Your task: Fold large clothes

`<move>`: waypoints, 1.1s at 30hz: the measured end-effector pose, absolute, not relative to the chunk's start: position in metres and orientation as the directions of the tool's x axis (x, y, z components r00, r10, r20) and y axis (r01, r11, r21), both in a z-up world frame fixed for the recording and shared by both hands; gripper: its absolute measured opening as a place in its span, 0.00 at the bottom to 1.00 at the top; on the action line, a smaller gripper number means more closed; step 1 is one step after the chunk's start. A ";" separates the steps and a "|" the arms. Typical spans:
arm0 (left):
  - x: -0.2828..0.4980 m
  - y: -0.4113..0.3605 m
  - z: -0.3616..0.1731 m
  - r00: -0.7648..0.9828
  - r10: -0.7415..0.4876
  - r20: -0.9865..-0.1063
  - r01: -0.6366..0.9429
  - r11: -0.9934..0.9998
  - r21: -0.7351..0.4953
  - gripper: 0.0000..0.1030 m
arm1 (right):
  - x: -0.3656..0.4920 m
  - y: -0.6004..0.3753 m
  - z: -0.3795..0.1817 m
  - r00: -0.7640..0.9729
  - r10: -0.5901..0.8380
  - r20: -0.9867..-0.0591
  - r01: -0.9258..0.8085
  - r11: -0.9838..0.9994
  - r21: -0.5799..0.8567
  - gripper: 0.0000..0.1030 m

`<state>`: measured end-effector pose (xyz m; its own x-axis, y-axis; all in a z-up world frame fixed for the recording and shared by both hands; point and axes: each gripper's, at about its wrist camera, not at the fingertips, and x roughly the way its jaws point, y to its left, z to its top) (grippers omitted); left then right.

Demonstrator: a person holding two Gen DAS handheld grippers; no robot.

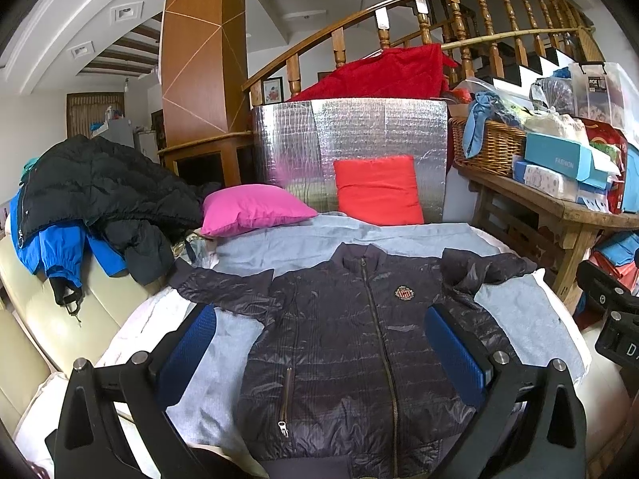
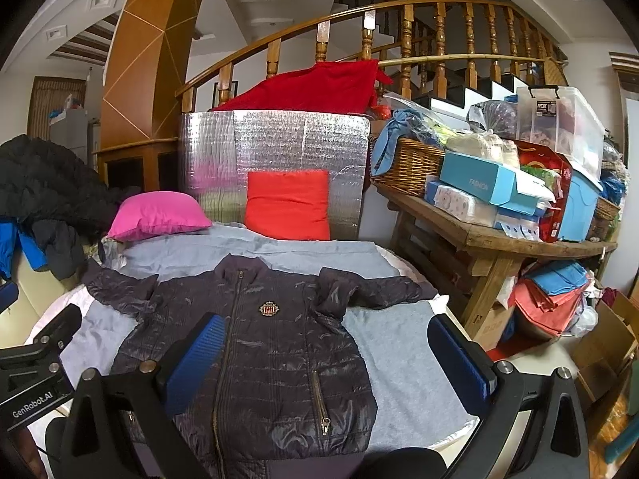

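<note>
"FASHION" is printed on the light blue box (image 2: 485, 183) on the wooden tabletop (image 2: 499, 235), ahead and right of the right gripper. "ROX" labels the clear storage bin (image 2: 559, 123) behind it. "GenRobot.AI" marks the left gripper (image 2: 32, 371), seen at the left edge.

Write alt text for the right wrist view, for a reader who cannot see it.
A dark quilted jacket, zipped and front-up, lies spread flat on a grey sheet with both sleeves out. The right hand-held gripper hangs open above it, blue pads wide apart. Behind are a pink pillow, a red cushion and a cluttered wooden table.
</note>
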<state>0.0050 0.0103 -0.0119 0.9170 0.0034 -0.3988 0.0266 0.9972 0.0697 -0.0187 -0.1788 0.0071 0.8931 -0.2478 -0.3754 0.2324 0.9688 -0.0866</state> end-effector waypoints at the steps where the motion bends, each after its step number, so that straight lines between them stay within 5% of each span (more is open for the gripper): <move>1: 0.006 0.010 -0.012 0.916 0.004 -0.400 0.026 0.997 0.070 1.00 | -0.019 -0.178 0.007 0.893 -0.247 -0.376 0.232 0.969 -0.087 1.00; 22: 0.035 0.019 -0.033 0.890 0.016 -0.456 0.011 0.998 0.057 1.00 | 0.013 -0.172 -0.011 0.867 -0.253 -0.430 0.225 0.967 -0.117 1.00; 33: 0.143 0.028 -0.104 0.792 0.045 -0.609 -0.016 0.999 0.052 1.00 | 0.092 -0.187 -0.041 0.839 -0.199 -0.507 0.179 0.980 -0.088 1.00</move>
